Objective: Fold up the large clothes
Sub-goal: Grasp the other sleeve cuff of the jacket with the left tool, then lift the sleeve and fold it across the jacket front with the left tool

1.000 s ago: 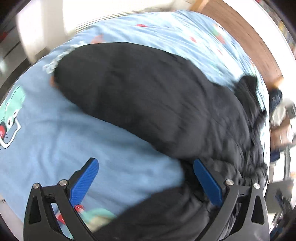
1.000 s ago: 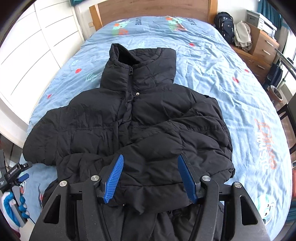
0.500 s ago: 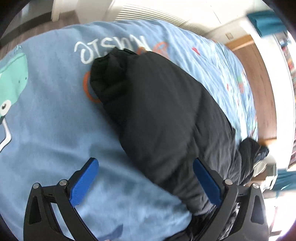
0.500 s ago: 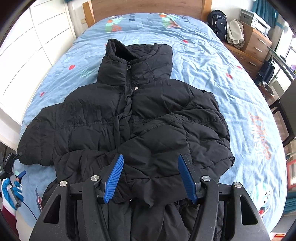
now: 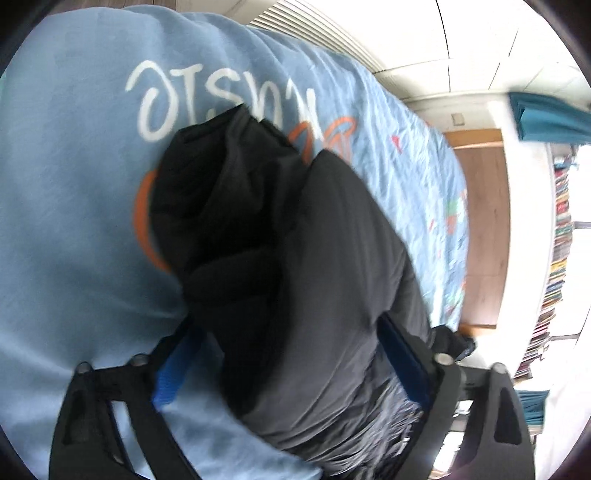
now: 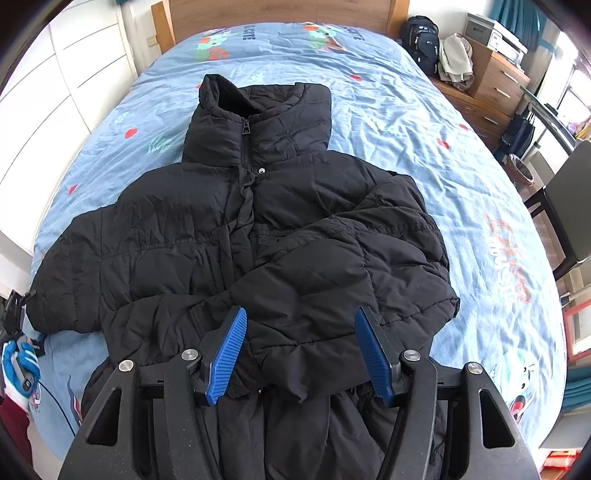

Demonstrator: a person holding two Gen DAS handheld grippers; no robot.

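We see a black puffer jacket lying front-up across a bed with a light blue printed cover; the collar points toward 12 o'clock in the right wrist view, toward the wooden headboard; the zip runs down the middle; one sleeve is folded across the chest toward 6 o'clock, the other sleeve stretches out toward 9 o'clock.

The right gripper hangs over the folded sleeve with its 2 blue pads about half apart; the padded cloth shows between them, but we see no pad pressing on it, so it holds nothing.

In the left wrist view the picture is blurred; the left gripper straddles the outstretched sleeve, whose cuff end points toward 11 o'clock over white lettering on the cover; its jaws have just been closing with the sleeve between them; the pad at 3 o'clock lies against the cloth and the pad at 7 o'clock sits right at its edge, yet we cannot tell whether they have a firm grip.

At 9 o'clock in the right wrist view a person's hand in a blue and white glove shows at the bed's edge; at 1 o'clock a dark backpack and a wooden chest of drawers stand beside the bed.
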